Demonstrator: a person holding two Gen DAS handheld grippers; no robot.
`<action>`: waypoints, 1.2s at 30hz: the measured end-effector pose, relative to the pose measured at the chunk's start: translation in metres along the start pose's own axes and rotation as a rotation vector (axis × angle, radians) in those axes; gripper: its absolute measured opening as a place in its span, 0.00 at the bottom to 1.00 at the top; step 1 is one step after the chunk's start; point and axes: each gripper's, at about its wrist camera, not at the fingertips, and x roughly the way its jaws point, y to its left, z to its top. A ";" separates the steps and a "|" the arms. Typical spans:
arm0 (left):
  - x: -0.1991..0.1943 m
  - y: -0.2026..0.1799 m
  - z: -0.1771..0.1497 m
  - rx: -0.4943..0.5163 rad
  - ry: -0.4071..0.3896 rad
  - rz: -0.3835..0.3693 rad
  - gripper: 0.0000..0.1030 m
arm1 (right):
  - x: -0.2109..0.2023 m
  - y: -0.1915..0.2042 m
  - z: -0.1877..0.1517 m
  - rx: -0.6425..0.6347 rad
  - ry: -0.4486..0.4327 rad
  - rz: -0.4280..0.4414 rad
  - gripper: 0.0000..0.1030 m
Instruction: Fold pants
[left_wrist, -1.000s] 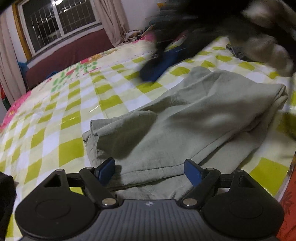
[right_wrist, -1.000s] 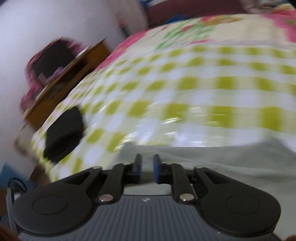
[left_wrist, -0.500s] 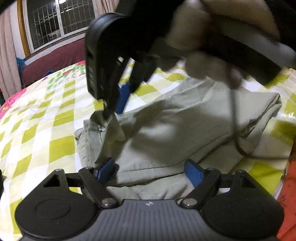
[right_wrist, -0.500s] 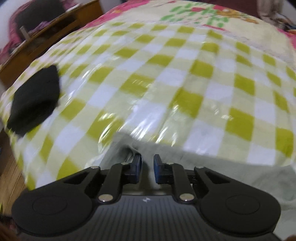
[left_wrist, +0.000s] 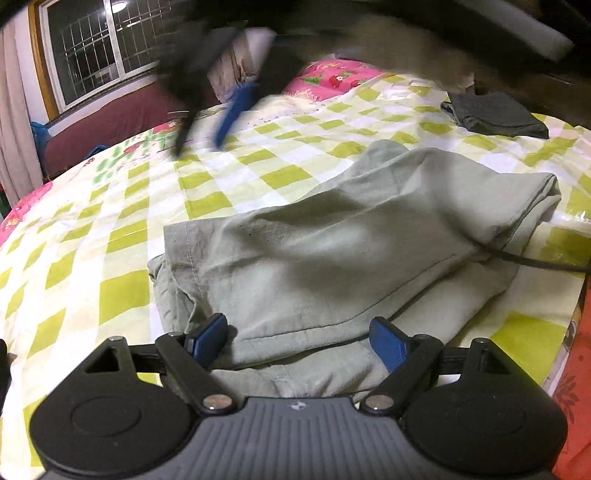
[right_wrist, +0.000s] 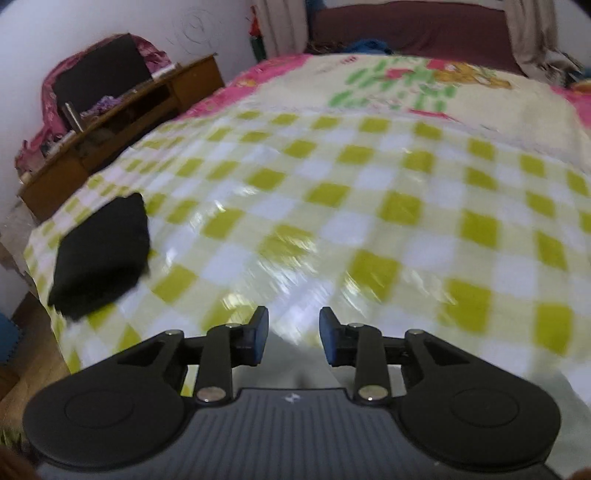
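My right gripper (right_wrist: 293, 341) has let go of the pants (left_wrist: 351, 251) and lifted away, jaws now apart. My left gripper (left_wrist: 297, 341) stays wide open at the folded pants' near edge on the bed (left_wrist: 122, 236).

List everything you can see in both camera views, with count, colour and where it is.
pants: one, pale grey-green, folded on the bed in front of the left gripper
bedcover: one, yellow-green and white checks with a pink floral border, over the whole bed
dark cloth: one, dark grey, folded at the bed's far right in the left view
black cloth: one, black, near the bed's edge in the right view
cable: one, black, running off right beside the pants
window: one, barred, dark outside, behind the bed
cabinet: one, brown wood, against the wall beside the bed
left gripper: open over the pants' near edge
right gripper: open, holding nothing, blurred above the bed in the left view
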 end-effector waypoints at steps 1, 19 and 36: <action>0.000 0.000 -0.001 0.000 -0.001 0.001 0.94 | -0.004 -0.006 -0.011 0.013 0.017 -0.002 0.32; -0.026 -0.004 0.006 0.049 0.065 0.044 0.94 | -0.032 -0.075 -0.076 0.245 -0.085 -0.091 0.35; 0.008 -0.037 0.027 0.135 0.132 0.018 0.94 | -0.091 -0.237 -0.192 0.740 -0.176 -0.032 0.50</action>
